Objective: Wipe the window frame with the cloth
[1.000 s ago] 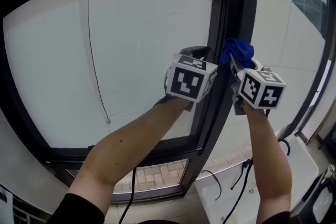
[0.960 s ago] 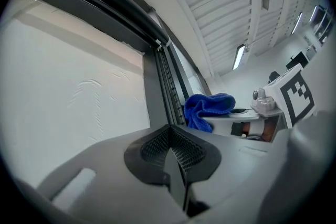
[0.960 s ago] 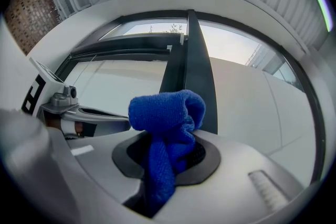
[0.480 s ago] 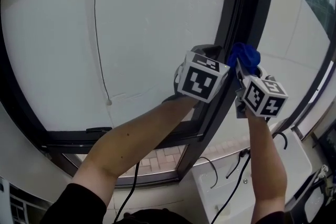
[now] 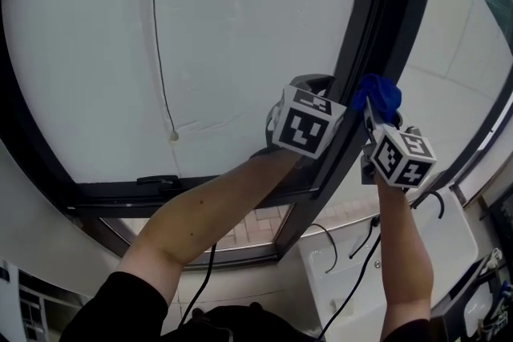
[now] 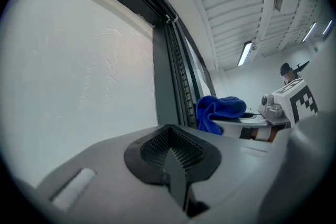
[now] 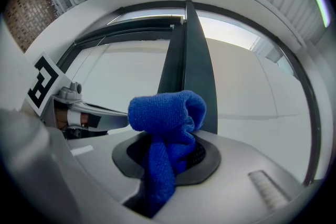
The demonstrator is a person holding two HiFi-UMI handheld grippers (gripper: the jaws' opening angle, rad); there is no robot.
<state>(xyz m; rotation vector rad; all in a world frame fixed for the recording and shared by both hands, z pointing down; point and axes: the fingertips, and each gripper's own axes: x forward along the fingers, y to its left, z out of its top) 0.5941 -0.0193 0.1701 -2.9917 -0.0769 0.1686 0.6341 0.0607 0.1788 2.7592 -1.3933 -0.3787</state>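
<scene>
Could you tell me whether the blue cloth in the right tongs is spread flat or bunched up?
Bunched up: the blue cloth is rolled into a wad, its tail pinched in the right tongs.

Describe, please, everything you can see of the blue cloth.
The blue cloth is soft, knitted-looking fabric, bunched and folded over into a rounded roll on top. Its lower part is pinched in the right gripper, whose jaws are shut on it. It stands in front of the dark upright of the window frame; whether they touch cannot be told.
</scene>
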